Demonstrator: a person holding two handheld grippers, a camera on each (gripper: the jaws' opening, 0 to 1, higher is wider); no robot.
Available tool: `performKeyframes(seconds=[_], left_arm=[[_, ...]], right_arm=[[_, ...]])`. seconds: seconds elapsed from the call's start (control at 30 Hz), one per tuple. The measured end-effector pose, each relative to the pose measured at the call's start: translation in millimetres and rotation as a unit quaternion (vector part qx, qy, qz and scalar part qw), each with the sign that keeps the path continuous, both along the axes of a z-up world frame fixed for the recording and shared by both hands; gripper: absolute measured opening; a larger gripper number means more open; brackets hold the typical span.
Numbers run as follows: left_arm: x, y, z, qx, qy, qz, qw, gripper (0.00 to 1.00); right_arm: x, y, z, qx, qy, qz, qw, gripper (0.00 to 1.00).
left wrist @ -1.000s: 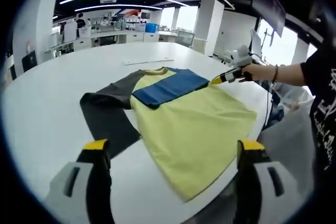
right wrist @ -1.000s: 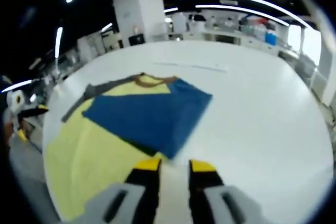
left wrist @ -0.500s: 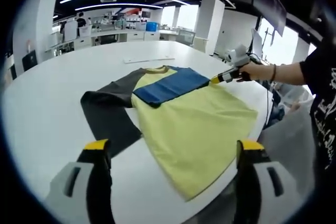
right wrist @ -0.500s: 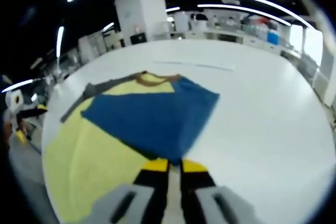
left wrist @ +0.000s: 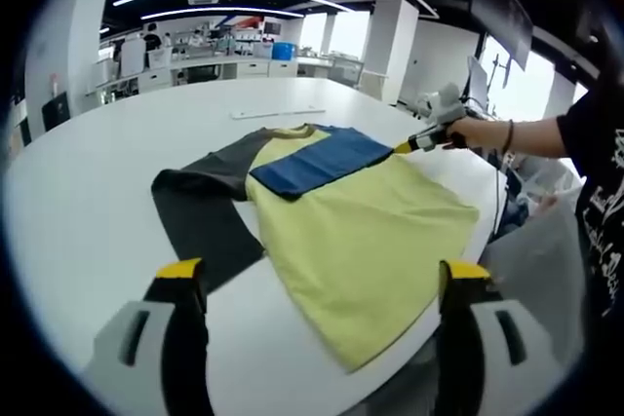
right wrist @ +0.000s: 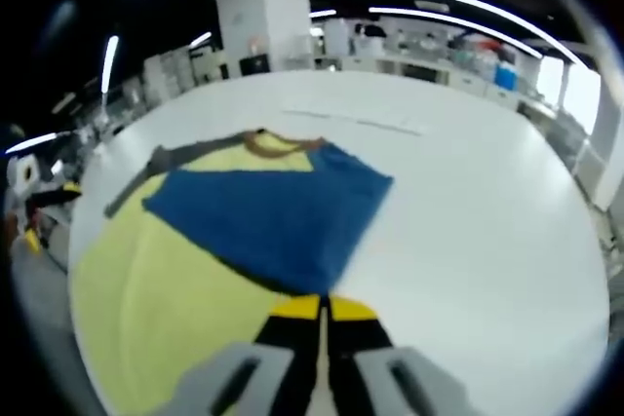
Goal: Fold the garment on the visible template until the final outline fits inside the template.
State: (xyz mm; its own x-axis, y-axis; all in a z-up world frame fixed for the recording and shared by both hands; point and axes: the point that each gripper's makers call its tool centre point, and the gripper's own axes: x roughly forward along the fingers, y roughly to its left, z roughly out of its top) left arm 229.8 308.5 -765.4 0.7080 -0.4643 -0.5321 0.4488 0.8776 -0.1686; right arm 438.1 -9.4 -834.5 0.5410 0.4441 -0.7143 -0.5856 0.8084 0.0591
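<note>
Shirt (left wrist: 351, 231) lies flat on the white counter (left wrist: 88, 202), yellow body toward the near edge, collar away. Blue sleeve (left wrist: 317, 158) is already folded in across the chest; dark sleeve (left wrist: 200, 211) lies spread out to the side, unfolded. No template outline is clear on the counter from either view; a thin pale strip (left wrist: 278, 112) lies beyond the collar, well apart from the shirt.

Right claw (right wrist: 322, 311): jaws together, tips at the near edge of the blue sleeve (right wrist: 273, 216). Whether cloth is pinched between them cannot be told from the right gripper view. In the left gripper view the right claw (left wrist: 409, 146) sits at the shirt's far side, where blue meets yellow, held by a hand (left wrist: 468, 132).

Left claw (left wrist: 317, 284): jaws wide apart, empty, hovering above the hem end of the shirt, touching nothing.

Step in hand, as judged: settling the blue sleeve fold. To do it well, the sleeve edge should lie parallel to the body's side line, pressed flat without dragging the yellow cloth beneath. If fabric is gripped, release low to the counter so the fold does not spring back.

Next likely call: the dark sleeve gets the same inward fold. The left claw is the nearer one; a pinch at the cuff, lifted low and carried across, would avoid bunching.

Risk: the hem hangs near the counter edge; a tug toward the person could slide it off.
</note>
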Motion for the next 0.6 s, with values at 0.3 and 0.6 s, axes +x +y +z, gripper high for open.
performKeyframes(seconds=[0.3, 0.6], left_arm=[[-2.2, 1, -1.2, 0.002, 0.006, 0.002, 1.0, 0.96], [0.8, 17, -7.7, 0.003, 0.009, 0.012, 0.9999, 0.96]], right_arm=[[3, -9, -1.2, -0.033, -0.002, 0.0, 0.9995, 0.0], [5, -12, -2.2, -0.043, 0.001, 0.009, 0.999, 0.0]])
